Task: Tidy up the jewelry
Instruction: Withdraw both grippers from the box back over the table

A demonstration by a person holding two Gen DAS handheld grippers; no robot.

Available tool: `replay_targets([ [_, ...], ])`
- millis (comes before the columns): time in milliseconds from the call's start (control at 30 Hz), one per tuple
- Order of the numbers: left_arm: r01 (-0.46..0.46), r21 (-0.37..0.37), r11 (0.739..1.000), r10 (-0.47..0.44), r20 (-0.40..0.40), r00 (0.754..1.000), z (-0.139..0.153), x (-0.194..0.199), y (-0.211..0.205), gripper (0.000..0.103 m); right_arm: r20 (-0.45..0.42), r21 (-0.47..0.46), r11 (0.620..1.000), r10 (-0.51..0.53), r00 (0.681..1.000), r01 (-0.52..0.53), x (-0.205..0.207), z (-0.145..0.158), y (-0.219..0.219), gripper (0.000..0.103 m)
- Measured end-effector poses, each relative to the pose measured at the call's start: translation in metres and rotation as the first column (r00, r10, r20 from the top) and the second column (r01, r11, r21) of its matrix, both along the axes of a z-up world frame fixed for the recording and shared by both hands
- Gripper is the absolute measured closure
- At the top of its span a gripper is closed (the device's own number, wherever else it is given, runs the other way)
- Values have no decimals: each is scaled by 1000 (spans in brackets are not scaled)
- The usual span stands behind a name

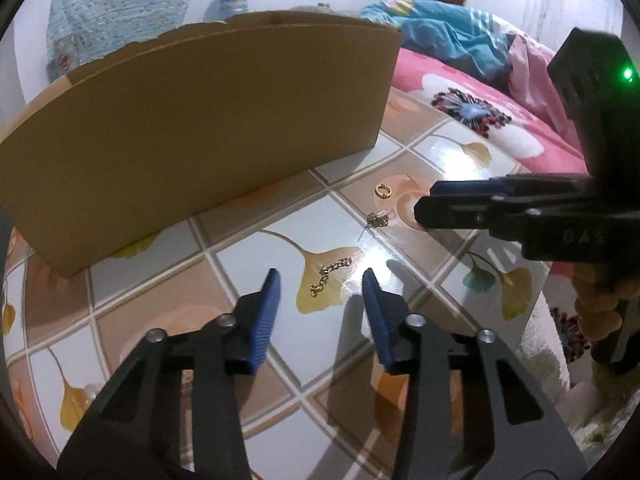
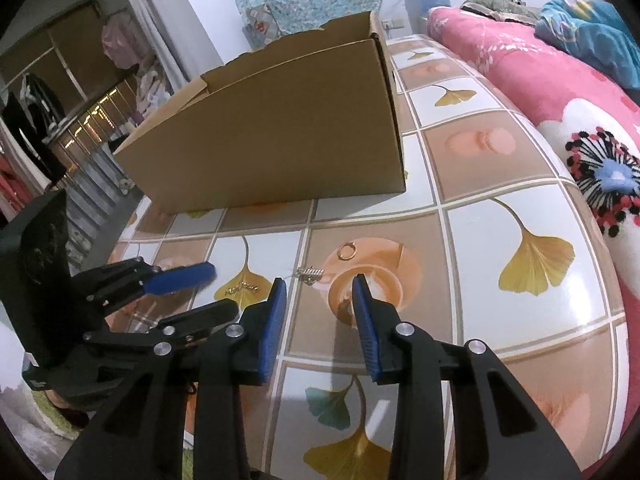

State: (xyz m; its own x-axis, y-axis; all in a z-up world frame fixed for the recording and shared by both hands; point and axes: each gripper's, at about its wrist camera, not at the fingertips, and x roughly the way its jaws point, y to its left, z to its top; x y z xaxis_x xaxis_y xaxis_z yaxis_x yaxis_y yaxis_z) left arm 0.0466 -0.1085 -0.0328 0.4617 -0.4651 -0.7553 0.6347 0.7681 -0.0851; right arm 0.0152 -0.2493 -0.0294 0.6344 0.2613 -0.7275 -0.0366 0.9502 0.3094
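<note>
Both claws part-open, empty, left claw view alone shows person's fingers.

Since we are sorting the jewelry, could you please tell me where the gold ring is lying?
The gold ring lies loose on the tiled tabletop, in front of the cardboard box, just beyond the small silver piece.

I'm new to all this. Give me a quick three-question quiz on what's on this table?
1. How many jewelry pieces lie on the table?
2. True or false: the chain is already in the box.
3. Which piece lies nearest the right tongs: ring, chain or clasp?

Key: 1. Three. 2. False; it lies on the table ahead of the open left tongs. 3. The clasp.
</note>
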Motion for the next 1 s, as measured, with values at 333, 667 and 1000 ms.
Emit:
replay_targets([
  [333,69,89,994,-75,59,995,-2,-4,-23,98,4,51,999,-13,1000,12,1,-7,-13,69],
  [667,83,55,995,-87,78,993,9,-15,-13,103,22,85,996,-35,999,33,-2,-4,-27,69],
  [1000,-2,-67,998,8,79,997,38,-12,26,103,54,84,996,-7,999,2,-5,4,-20,69],
])
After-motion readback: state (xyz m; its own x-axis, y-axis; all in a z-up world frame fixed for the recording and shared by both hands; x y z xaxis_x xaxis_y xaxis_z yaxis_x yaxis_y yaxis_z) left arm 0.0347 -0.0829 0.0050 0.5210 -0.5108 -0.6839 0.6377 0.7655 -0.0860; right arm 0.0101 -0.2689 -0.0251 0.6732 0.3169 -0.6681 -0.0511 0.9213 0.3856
